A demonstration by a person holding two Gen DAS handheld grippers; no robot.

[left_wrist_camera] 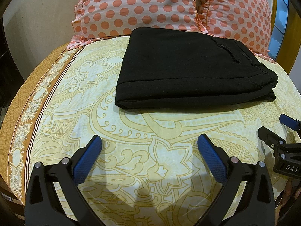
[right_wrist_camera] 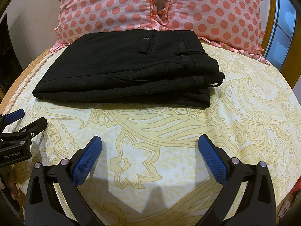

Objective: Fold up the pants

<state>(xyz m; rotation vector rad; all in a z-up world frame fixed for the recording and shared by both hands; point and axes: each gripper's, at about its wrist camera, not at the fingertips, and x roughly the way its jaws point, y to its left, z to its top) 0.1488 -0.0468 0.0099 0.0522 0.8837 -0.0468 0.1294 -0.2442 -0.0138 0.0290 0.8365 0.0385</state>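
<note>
Jaws, left gripper (left_wrist_camera: 149, 145): spread wide, released, nothing between the blue pads (left_wrist_camera: 86, 162); they hang over bare bedsheet at the near side of the bed.
Jaws, right gripper (right_wrist_camera: 150, 145): also spread wide and released, grasping nothing, over the sheet near the front.
Grippers together: side by side; each shows at the edge of the other's view, the right gripper at the right margin of the left wrist view and the left gripper at the left margin of the right wrist view, both apart from the cloth.
Pants (left_wrist_camera: 188, 71): black, folded into a flat stacked rectangle, lying on the bed beyond both grippers; touched by neither.
Pants detail: a buttoned back pocket (right_wrist_camera: 145, 45) and belt loops face up toward the right end, where the waistband layers sit stepped one on another; the left end is a smooth folded edge.
Pants position: far edge right up against the pillows, near edge well apart from the pads.
Bed (left_wrist_camera: 131, 169): covered with a pale yellow paisley sheet with a brown patterned border along the left side.
Pillows (left_wrist_camera: 135, 7): two, pink with coral dots and frilled edges, side by side at the far end.
Window (right_wrist_camera: 282, 18): blue panes in a wooden frame at the far right.
</note>
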